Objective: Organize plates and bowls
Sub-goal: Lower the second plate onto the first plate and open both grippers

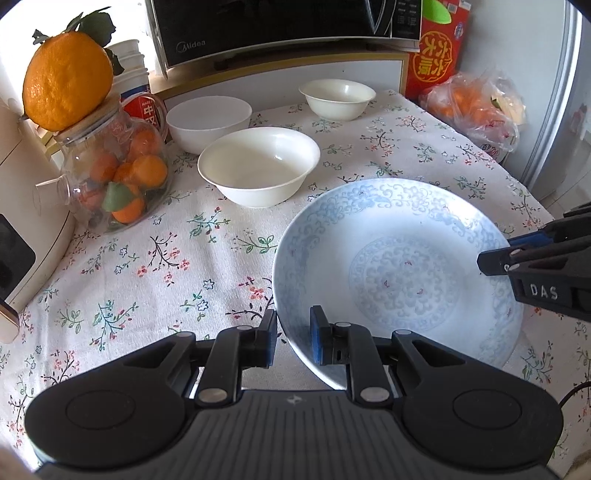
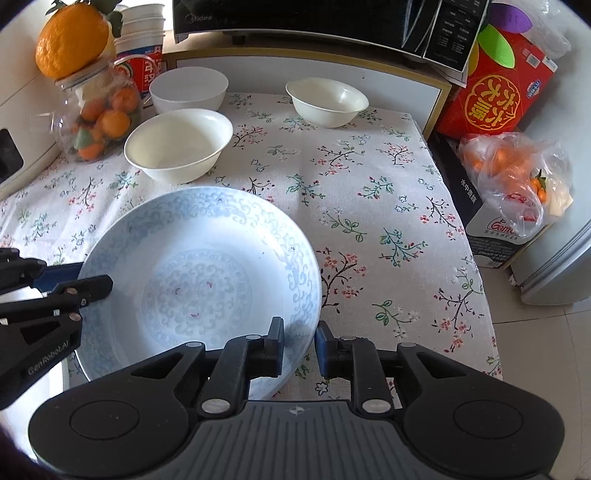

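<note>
The round blue plate point(image 1: 399, 273) lay face up, its seven-o'clock rim between the narrowly parted left gripper point(image 1: 293, 338) fingers; the right gripper point(image 2: 300, 347) likewise straddled its five-o'clock rim.

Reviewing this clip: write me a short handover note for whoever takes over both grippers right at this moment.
Left gripper: fingers straddle the near-left rim of the blue patterned plate; whether they pinch it yet is unclear.
Right gripper: fingers straddle the opposite rim of the same plate, grip equally unclear.
The plate's far edge looks lifted off the floral tablecloth.
Three white bowls stand apart behind it: a large bowl, a deep bowl beside the jar of oranges, and a small bowl near the microwave.
Done: nothing stacked yet.
Left: place the plate, then gather the bowls.
</note>
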The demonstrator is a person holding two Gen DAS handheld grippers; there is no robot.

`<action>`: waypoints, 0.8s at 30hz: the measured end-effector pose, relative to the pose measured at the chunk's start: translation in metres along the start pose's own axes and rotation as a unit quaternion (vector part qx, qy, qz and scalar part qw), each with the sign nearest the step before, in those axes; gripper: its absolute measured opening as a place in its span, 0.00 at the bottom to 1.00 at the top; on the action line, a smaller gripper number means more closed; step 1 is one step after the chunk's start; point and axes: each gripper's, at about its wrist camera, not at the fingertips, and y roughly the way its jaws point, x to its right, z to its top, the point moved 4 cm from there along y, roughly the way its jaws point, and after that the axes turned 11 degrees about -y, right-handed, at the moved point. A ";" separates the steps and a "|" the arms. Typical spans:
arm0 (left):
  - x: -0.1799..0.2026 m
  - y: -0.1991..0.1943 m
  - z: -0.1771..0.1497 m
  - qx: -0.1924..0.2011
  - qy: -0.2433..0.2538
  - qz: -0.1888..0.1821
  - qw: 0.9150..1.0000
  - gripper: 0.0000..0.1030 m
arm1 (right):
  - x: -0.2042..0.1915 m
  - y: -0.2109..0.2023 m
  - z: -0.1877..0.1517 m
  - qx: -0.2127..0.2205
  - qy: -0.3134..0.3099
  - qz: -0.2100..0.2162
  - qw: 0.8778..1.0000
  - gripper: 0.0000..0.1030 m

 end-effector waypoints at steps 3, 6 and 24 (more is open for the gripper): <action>0.000 0.000 0.000 -0.003 -0.003 -0.002 1.000 0.16 | -0.005 0.003 -0.001 -0.007 -0.017 -0.008 1.000 0.18; -0.001 0.000 0.001 -0.006 -0.009 -0.005 1.000 0.16 | -0.010 0.002 -0.001 -0.008 -0.039 -0.019 0.999 0.19; -0.024 -0.006 0.012 -0.045 -0.090 -0.048 0.994 0.65 | 0.002 0.003 0.004 -0.027 -0.005 0.019 0.999 0.61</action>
